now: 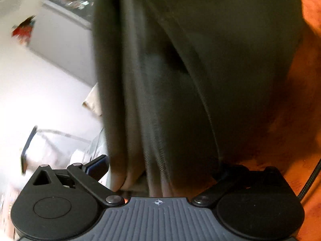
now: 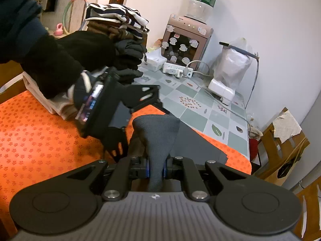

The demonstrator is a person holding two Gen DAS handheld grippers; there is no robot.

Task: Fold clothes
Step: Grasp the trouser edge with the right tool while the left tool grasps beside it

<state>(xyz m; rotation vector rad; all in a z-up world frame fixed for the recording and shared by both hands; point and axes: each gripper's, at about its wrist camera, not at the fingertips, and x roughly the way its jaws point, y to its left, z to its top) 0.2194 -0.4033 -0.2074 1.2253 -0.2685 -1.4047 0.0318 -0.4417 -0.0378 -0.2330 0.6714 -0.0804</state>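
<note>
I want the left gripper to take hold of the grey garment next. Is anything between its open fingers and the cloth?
Nothing visible. In the left wrist view the grey garment hangs right ahead of the left gripper, whose jaws stand wide, no pad pressing cloth. The right gripper holds the garment pinched above the orange mat.

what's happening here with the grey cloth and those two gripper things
A person is folding clothes on an orange mat with a handheld gripper in each hand. The right gripper has its jaws shut on a bunched part of a dark grey garment, lifting it off the mat. The left gripper, held in a gloved hand, is beside the garment with its jaws wide open and gripping nothing. A stack of folded clothes stands behind.
</note>
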